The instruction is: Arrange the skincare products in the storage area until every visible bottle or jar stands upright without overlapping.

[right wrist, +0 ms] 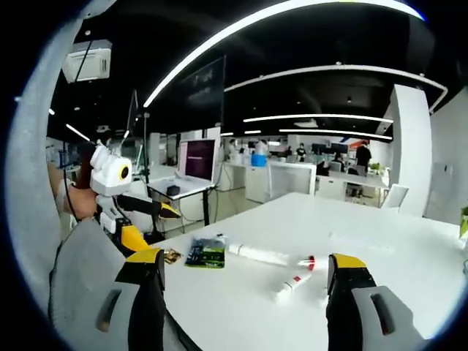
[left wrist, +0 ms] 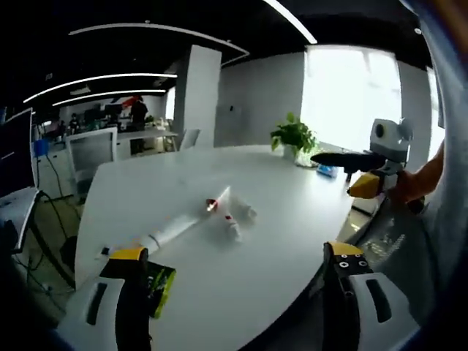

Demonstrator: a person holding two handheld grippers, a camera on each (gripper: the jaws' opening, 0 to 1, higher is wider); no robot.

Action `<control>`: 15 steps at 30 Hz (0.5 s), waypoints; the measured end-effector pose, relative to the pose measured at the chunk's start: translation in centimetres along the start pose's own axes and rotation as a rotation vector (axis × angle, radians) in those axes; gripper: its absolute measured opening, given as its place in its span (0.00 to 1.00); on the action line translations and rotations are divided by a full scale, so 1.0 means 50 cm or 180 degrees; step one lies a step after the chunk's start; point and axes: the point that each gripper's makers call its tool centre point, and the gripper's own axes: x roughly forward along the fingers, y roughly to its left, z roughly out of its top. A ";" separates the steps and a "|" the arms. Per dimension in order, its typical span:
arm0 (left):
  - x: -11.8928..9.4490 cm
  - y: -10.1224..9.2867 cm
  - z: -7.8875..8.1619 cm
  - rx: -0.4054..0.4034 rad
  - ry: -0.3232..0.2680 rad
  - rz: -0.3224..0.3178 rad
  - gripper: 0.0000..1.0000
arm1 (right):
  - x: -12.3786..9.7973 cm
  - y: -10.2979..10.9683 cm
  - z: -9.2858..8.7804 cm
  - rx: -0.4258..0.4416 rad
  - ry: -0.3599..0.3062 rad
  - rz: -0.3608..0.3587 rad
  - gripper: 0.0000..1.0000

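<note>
Your left gripper point(left wrist: 235, 281) hangs above the near edge of the white table point(left wrist: 292, 219) with its jaws spread wide and nothing between them; your right gripper point(right wrist: 245, 289) is likewise wide apart and empty; ahead of both, near the table's middle, the skincare tubes point(left wrist: 219, 212) lie flat on their sides, a long white tube point(right wrist: 257, 254) beside two shorter ones; a dark green packet point(right wrist: 205, 253) lies at the table's edge, near the long tube's end; a potted plant point(left wrist: 294, 137) stands at the far side.

Three white tubes point(left wrist: 191, 219) point(left wrist: 232, 227) point(left wrist: 245, 210), one green packet point(left wrist: 159, 287), one potted plant point(left wrist: 294, 137), one table point(left wrist: 241, 278)
</note>
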 end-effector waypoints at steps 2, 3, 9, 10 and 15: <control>0.010 0.021 0.013 0.0003 0.0007 0.0020 0.97 | 0.000 0.000 0.000 -0.0007 -0.0007 0.0005 0.91; 0.013 0.030 0.021 0.0014 0.0001 0.0037 0.97 | 0.000 0.001 -0.001 -0.0013 0.0000 0.0006 0.91; 0.050 0.073 0.080 0.0280 -0.0032 0.0030 0.98 | -0.004 -0.002 0.003 -0.0023 -0.0040 -0.0018 0.91; 0.056 0.078 0.087 0.0329 -0.0023 0.0016 0.98 | -0.005 -0.005 0.005 -0.0024 -0.0053 -0.0033 0.91; 0.094 0.108 0.128 0.0442 -0.0007 -0.0057 0.97 | -0.008 -0.009 0.006 -0.0024 -0.0071 -0.0067 0.90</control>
